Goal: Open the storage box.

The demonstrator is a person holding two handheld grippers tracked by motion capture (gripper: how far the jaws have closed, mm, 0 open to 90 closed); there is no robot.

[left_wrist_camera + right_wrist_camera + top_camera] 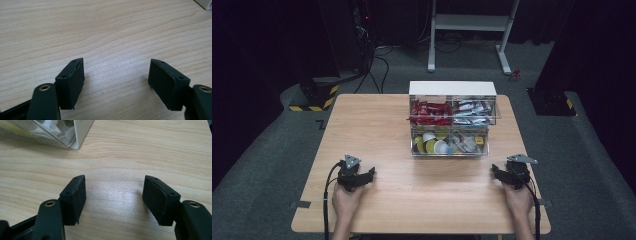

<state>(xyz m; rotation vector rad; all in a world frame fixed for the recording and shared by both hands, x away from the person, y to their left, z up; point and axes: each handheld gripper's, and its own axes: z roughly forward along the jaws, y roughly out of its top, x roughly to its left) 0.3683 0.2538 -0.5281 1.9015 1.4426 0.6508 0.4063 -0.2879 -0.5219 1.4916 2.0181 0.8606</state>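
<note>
A clear organiser box [452, 119] with a white top stands at the middle back of the wooden table [377, 195]. Its upper drawers hold red packets [429, 112] and silver-white packets [472, 109]; the lower part holds small capsules and cups [434, 145]. My left gripper [362, 176] rests on the table at the front left, held by a hand. In its own view the left gripper [116, 75] is open over bare wood. My right gripper [502, 172] rests at the front right. The right gripper [115, 192] is also open with nothing between its jaws, and a corner of the organiser box [75, 135] lies ahead of it.
Bare wood stretches between the two grippers and in front of the box. Beyond the table are a grey carpet, a white metal frame [472, 25] on the floor, cables [377, 65] and yellow-black striped bases [314, 97].
</note>
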